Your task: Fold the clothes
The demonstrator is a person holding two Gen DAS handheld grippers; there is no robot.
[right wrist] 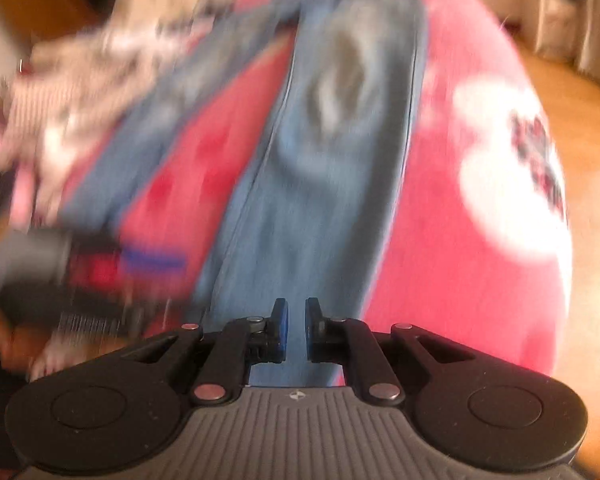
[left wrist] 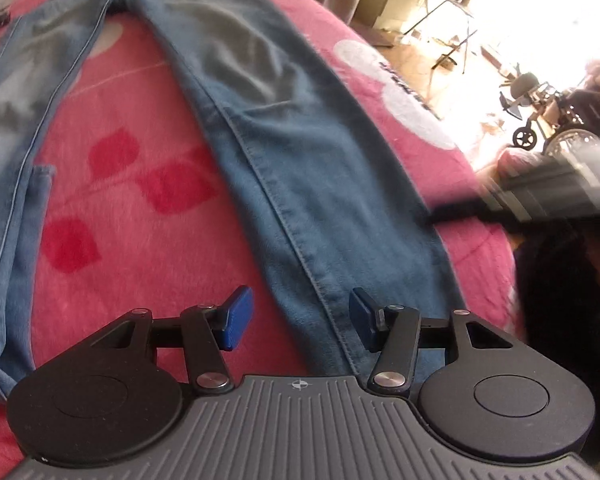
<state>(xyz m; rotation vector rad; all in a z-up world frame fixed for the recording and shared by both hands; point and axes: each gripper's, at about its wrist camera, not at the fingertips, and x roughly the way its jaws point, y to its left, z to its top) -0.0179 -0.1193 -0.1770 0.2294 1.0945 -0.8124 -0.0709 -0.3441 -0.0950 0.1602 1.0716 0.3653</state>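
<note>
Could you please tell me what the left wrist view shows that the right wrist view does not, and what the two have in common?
Only the left wrist view shows the left gripper with fingers wide open, a wheelchair and a sunlit room beyond the bed. Only the right wrist view, heavily blurred, shows the right gripper with fingers nearly closed over a trouser leg, a pale pile of clothes and wooden floor. Both share the blue jeans spread on the pink blanket.

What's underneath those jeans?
The jeans lie spread on a pink blanket with red leaf shapes, which shows between the two legs. Whatever pattern lies directly beneath the denim is covered, and so is whatever the blanket rests on.
</note>
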